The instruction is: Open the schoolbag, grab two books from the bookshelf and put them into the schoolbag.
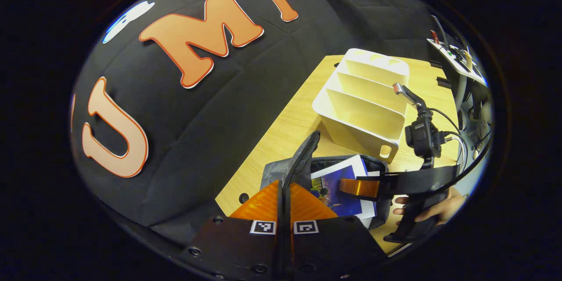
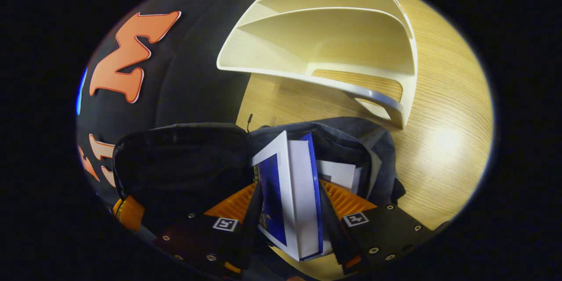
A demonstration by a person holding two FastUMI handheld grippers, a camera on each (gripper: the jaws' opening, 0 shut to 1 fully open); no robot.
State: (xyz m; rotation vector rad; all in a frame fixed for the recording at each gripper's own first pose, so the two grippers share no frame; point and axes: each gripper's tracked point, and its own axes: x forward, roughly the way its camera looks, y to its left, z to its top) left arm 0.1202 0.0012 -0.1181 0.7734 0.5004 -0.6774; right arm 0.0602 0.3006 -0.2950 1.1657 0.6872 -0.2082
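In the left gripper view the left gripper (image 1: 284, 210) sits at the bottom centre, its jaws pressed together on the raised edge of the schoolbag (image 1: 303, 153), a dark strip of zipper rim that rises between the fingers toward the middle of the frame. The bag is open on the wooden desk (image 1: 285, 127), right of centre and low in the frame, and a blue-covered book (image 1: 340, 184) with a white border stands in its mouth. The right gripper (image 1: 358, 187) reaches in from the right, held by a hand (image 1: 439, 210) at the lower right, its finger lying against the book. Behind the bag, toward the upper right, the white bookshelf (image 1: 364, 96) stands on the desk with its slots bare.

In the right gripper view the right gripper (image 2: 292, 224) is at the bottom centre, its jaws pinching the blue book (image 2: 290, 193) upright, its upper part over the bag's opening. A second, white-edged book (image 2: 340, 175) lies inside the schoolbag (image 2: 184, 162) just right of the first. The bookshelf (image 2: 333, 39) fills the top of the frame, with the desk (image 2: 439, 131) at right.
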